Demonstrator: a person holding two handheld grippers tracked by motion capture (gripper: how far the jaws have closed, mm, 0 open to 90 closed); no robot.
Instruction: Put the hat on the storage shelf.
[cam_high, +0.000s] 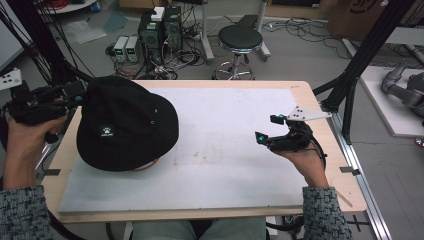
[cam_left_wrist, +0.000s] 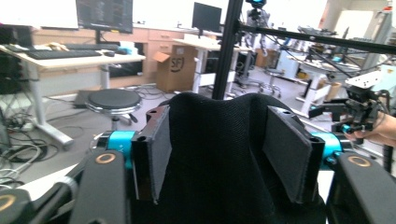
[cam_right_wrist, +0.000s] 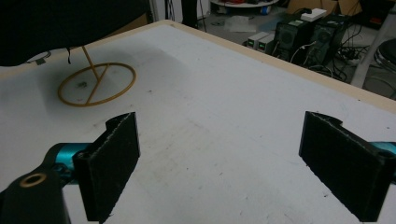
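Note:
A black bucket hat (cam_high: 125, 125) with a small white logo sits on a wooden stand at the left of the white table top (cam_high: 225, 155). The stand's ring base (cam_right_wrist: 97, 85) lies under the hat's dark edge (cam_right_wrist: 60, 23) in the right gripper view. My left gripper (cam_high: 75, 92) is at the hat's left side, its jaws apart with the hat's fabric (cam_left_wrist: 215, 186) rising between the pads (cam_left_wrist: 156, 154), which do not pinch it. My right gripper (cam_high: 265, 128) hovers over the table's right side, open and holding nothing (cam_right_wrist: 219, 154).
Behind the table stand a round black stool (cam_high: 240, 37) and computer boxes (cam_high: 160, 30) amid cables on the floor. A black frame post (cam_high: 360, 65) rises at the table's right back corner. The bare middle of the board separates hat and right gripper.

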